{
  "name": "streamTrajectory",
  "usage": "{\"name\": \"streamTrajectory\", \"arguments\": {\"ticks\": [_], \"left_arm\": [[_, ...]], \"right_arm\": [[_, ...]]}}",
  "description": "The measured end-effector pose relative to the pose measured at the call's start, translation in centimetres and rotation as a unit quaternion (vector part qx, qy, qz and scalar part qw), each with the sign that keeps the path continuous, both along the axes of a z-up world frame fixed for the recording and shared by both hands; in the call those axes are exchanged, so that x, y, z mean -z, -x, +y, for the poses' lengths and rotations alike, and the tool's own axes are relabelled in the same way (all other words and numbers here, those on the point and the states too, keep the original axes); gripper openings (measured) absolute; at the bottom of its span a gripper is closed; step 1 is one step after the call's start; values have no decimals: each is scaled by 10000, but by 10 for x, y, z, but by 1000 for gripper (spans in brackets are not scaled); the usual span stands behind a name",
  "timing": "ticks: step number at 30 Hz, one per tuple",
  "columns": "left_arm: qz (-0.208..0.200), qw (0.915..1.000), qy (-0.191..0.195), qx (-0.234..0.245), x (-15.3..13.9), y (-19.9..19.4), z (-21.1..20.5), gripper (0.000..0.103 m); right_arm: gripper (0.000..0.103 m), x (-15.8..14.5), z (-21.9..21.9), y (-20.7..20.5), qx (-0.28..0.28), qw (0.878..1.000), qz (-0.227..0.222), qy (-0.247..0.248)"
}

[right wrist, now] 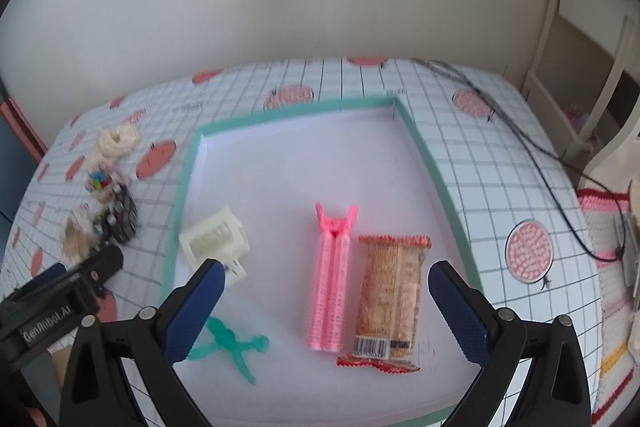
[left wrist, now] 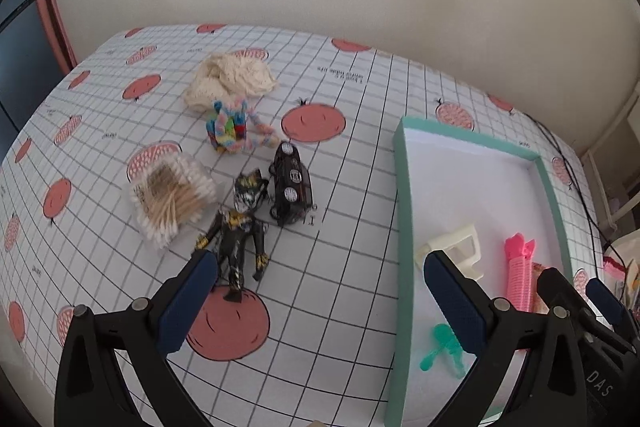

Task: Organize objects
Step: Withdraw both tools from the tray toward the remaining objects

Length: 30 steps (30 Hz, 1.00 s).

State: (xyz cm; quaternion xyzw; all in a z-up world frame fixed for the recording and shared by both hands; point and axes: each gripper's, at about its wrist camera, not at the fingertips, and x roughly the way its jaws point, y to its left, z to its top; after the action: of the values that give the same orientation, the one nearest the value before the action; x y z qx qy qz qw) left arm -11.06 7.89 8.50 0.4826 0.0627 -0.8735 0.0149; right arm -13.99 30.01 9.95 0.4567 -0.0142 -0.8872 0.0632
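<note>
1. Now the left tongs (left wrist: 318, 301) stand wide apart with nothing between their blue pads, hanging above the worktop (left wrist: 340, 267) at the left edge of the green-rimmed tray (left wrist: 404, 227).
2. Likewise the right tongs (right wrist: 326, 305) are spread fully apart and empty, poised over the tray (right wrist: 436, 171) interior.
3. Inside the tray lie a pink hair roller (right wrist: 330, 283) and a snack bar wrapper (right wrist: 390, 299) side by side, touching or nearly so, between the right pads in that view.
4. A cream plastic clip (right wrist: 216, 239) sits near the tray's left wall, and a translucent green figure (right wrist: 232, 343) lies near the tray's front, partly behind the right tongs' left finger.
5. Outside the tray, on the patterned worktop, a black toy car (left wrist: 290, 187) lies just beside a dark action figure (left wrist: 240, 227).
6. A pack of cotton swabs (left wrist: 172, 201) rests left of the figure; a multicoloured knitted toy (left wrist: 236, 131) and a cream yarn bundle (left wrist: 230, 81) lie farther back.
</note>
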Motion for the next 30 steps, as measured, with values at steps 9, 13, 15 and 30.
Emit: {"name": "streamTrajectory", "arguments": {"ticks": [9, 13, 15, 30], "left_arm": [[286, 9988, -398, 82, -37, 11, -45, 103], [613, 9979, -201, -43, -59, 14, -64, 103], [791, 9968, -120, -66, -69, 15, -71, 103], [973, 9911, -826, -374, -67, 52, -143, 103]], "right_arm": [[103, -25, -42, 0, -426, 9991, 58, 60], [103, -33, -60, 3, -554, 9984, 90, 49], [103, -36, -71, 5, -637, 9979, 129, 16], [103, -20, -153, 31, -977, 9942, -112, 429]]}}
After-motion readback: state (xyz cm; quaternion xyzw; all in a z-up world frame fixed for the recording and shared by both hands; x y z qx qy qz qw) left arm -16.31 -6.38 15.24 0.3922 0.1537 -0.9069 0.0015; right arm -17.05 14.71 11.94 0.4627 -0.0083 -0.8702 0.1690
